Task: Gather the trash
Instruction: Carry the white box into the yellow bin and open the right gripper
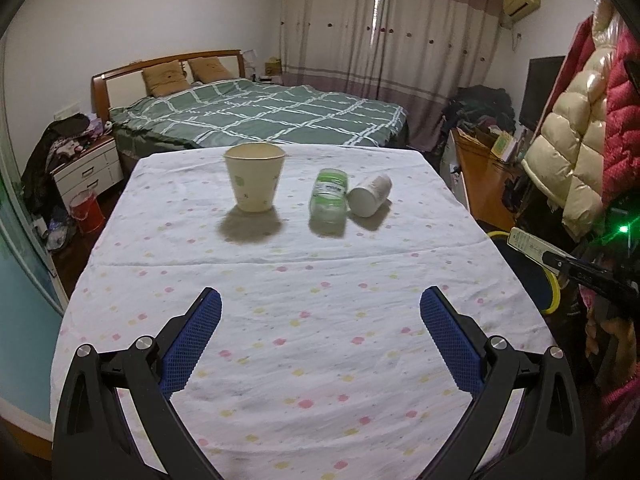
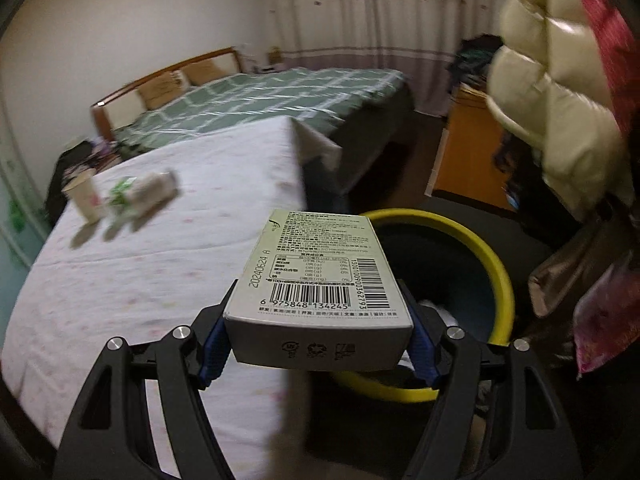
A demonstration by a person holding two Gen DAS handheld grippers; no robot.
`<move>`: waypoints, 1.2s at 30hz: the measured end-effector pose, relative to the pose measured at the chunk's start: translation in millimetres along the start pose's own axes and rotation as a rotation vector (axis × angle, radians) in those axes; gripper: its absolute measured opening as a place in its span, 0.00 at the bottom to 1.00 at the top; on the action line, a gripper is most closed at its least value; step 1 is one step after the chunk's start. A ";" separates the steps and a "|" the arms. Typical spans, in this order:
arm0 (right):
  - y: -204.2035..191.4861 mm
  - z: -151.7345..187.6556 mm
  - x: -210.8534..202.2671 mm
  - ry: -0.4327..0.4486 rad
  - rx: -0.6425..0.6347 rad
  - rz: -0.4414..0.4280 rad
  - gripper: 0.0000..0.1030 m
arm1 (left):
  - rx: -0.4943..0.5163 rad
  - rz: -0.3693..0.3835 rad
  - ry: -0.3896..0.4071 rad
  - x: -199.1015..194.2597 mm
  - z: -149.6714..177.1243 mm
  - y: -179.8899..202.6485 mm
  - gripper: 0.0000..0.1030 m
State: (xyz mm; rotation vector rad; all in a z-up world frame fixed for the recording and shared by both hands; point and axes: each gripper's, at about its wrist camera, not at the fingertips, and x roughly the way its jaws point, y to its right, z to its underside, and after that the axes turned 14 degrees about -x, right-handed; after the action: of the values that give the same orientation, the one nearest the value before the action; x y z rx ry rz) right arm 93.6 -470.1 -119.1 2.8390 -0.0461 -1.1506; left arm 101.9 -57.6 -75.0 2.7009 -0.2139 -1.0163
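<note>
My right gripper (image 2: pixel 320 312) is shut on a pale carton box (image 2: pixel 320 276) with a barcode, its blue pads pressing both sides. The box hangs at the table's right edge, over the near rim of a yellow-rimmed bin (image 2: pixel 496 264) on the floor. In the left wrist view that box (image 1: pixel 528 246) and bin (image 1: pixel 554 288) show at the right. My left gripper (image 1: pixel 320 312) is open above the near part of the spotted tablecloth (image 1: pixel 304 280). Farther on stand a cream paper cup (image 1: pixel 255 178), a green-labelled bottle (image 1: pixel 329 196) lying down and a white cup (image 1: pixel 370 196) on its side.
A bed with a green checked cover (image 1: pixel 260 116) lies behind the table. Padded coats (image 1: pixel 576 128) hang at the right, close to the bin. An orange wooden cabinet (image 2: pixel 468 160) stands past the bin, and a nightstand (image 1: pixel 90 172) and red bucket (image 1: pixel 86 212) at the left.
</note>
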 end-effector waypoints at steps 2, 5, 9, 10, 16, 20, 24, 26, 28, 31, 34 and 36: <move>12.0 3.8 8.3 -0.015 0.026 0.019 0.67 | 0.013 0.007 -0.011 4.5 -0.2 6.3 0.95; 25.2 7.4 19.5 -0.031 0.049 0.037 0.67 | 0.030 0.014 -0.021 10.0 -1.2 15.0 0.95; 31.9 6.3 33.5 -0.052 0.052 0.053 0.67 | 0.054 0.020 -0.030 17.3 -3.0 25.2 0.95; 32.9 5.7 37.2 -0.062 0.049 0.061 0.67 | 0.061 0.022 -0.032 19.4 -3.6 28.4 0.95; 31.7 1.3 40.2 -0.058 0.051 0.084 0.79 | 0.095 0.046 -0.045 33.8 -8.1 41.7 0.95; 29.3 -0.6 41.0 -0.058 0.044 0.081 0.80 | 0.131 0.064 -0.061 49.9 -13.5 48.0 0.95; 27.4 -0.3 43.5 -0.069 0.043 0.077 0.80 | 0.175 0.087 -0.086 73.0 -25.1 54.9 0.95; 27.1 -0.4 44.3 -0.071 0.044 0.072 0.80 | 0.202 0.094 -0.092 85.0 -32.0 59.6 0.95; 27.4 -0.7 45.7 -0.072 0.044 0.069 0.80 | 0.233 0.099 -0.092 96.6 -39.8 65.3 0.95; 26.3 -0.4 48.8 -0.078 0.046 0.062 0.80 | 0.274 0.111 -0.090 116.0 -54.1 73.7 0.95; 24.2 -1.1 51.7 -0.079 0.046 0.052 0.80 | 0.293 0.117 -0.088 139.6 -72.7 81.0 0.95; 22.8 -0.9 51.4 -0.081 0.043 0.050 0.80 | 0.293 0.115 -0.107 158.2 -84.5 87.2 0.94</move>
State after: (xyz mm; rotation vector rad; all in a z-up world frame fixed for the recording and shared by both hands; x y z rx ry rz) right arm 131.2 -495.8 -152.2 2.8098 -0.1475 -1.2686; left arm 271.7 -161.3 -88.4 2.8490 -0.5733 -1.1766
